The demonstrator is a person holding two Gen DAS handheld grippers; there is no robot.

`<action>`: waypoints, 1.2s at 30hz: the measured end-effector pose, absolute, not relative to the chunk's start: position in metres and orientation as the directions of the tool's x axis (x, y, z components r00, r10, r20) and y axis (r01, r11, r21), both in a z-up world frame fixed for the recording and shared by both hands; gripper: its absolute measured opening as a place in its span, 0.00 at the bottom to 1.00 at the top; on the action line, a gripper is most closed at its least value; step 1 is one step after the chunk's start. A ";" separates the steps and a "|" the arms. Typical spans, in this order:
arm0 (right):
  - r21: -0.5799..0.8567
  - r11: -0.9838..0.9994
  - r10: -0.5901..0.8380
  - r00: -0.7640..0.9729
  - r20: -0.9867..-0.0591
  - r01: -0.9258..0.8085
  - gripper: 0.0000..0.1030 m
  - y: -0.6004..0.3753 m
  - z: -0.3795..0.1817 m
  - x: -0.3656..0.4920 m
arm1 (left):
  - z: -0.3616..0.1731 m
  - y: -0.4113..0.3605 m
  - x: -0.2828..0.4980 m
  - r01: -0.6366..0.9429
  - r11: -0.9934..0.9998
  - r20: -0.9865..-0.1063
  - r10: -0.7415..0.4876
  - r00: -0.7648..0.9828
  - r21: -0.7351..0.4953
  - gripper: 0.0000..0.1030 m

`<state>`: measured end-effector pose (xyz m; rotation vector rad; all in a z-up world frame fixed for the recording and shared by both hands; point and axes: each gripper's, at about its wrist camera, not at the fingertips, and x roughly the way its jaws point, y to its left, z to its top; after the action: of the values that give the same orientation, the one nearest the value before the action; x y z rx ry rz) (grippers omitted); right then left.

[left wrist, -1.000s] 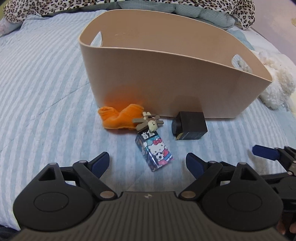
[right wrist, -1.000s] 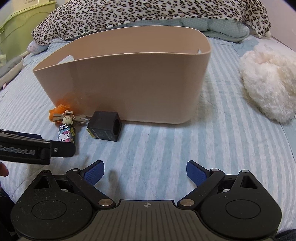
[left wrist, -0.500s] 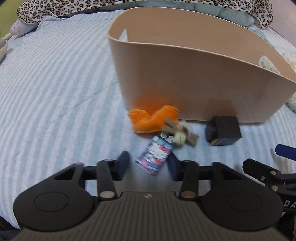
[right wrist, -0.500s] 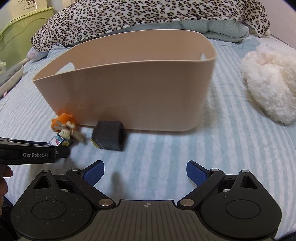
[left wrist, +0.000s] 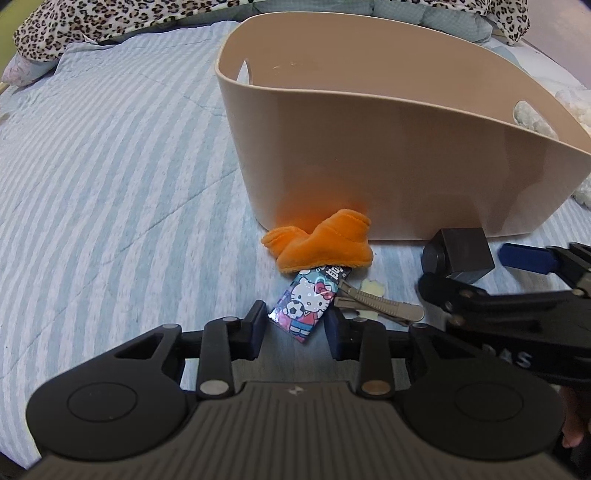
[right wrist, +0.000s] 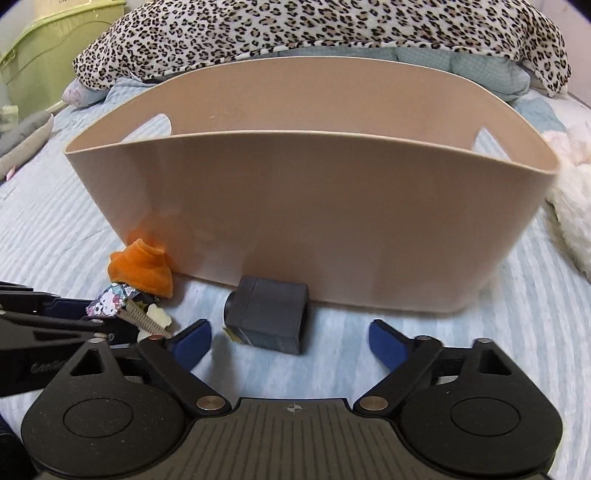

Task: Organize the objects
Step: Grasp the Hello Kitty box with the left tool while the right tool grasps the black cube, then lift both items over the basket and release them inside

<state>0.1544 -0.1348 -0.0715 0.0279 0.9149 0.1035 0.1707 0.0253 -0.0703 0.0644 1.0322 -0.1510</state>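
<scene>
A beige basket stands on the striped bed; it also shows in the right wrist view. In front of it lie an orange plush sock, a Hello Kitty packet with a hair clip on it, and a dark grey box. My left gripper is shut on the near end of the packet. My right gripper is open, its fingers on either side of the grey box, just short of it.
A leopard-print blanket and pillows lie behind the basket. A white fluffy plush sits to the basket's right. A green bin stands at the far left beyond the bed.
My left gripper closed onto the Hello Kitty packet, which turned and shifted with the clip. My right gripper moved forward and left, up to the grey box.
</scene>
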 end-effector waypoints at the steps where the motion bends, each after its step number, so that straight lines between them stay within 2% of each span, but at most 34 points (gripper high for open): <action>1: 0.064 0.995 0.097 0.604 -0.791 -0.076 0.80 -0.134 -0.072 0.157 | -0.069 0.026 0.171 0.154 0.988 -0.859 -0.097 0.503 -0.021 0.33; 3: 0.069 0.995 0.098 0.611 -0.786 -0.071 0.72 -0.134 -0.072 0.158 | -0.069 0.027 0.172 0.149 0.989 -0.861 -0.099 0.499 -0.028 0.31; 5: 0.090 0.993 0.116 0.615 -0.780 -0.073 0.49 -0.135 -0.071 0.158 | -0.069 0.029 0.171 0.144 0.989 -0.866 -0.105 0.489 -0.038 0.29; 6: 0.092 0.993 0.117 0.617 -0.778 -0.073 0.45 -0.136 -0.071 0.157 | -0.068 0.033 0.168 0.144 0.989 -0.868 -0.107 0.485 -0.042 0.28; 10: 0.091 0.992 0.129 0.620 -0.774 -0.092 0.40 -0.138 -0.068 0.148 | -0.065 0.032 0.159 0.151 0.987 -0.873 -0.114 0.475 -0.047 0.25; 23: 0.124 0.989 0.149 0.634 -0.759 -0.083 0.40 -0.160 -0.047 0.104 | -0.049 0.034 0.116 0.153 0.987 -0.858 -0.115 0.500 -0.043 0.25; 36: 0.153 0.984 0.169 0.764 -0.623 -0.093 0.40 -0.185 0.024 0.086 | 0.031 0.028 0.099 0.180 0.984 -0.725 -0.133 0.675 -0.012 0.25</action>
<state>0.0856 -0.1849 0.0239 0.1151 0.6870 0.1427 0.0992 0.0276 0.0312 0.0620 0.8105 -0.1763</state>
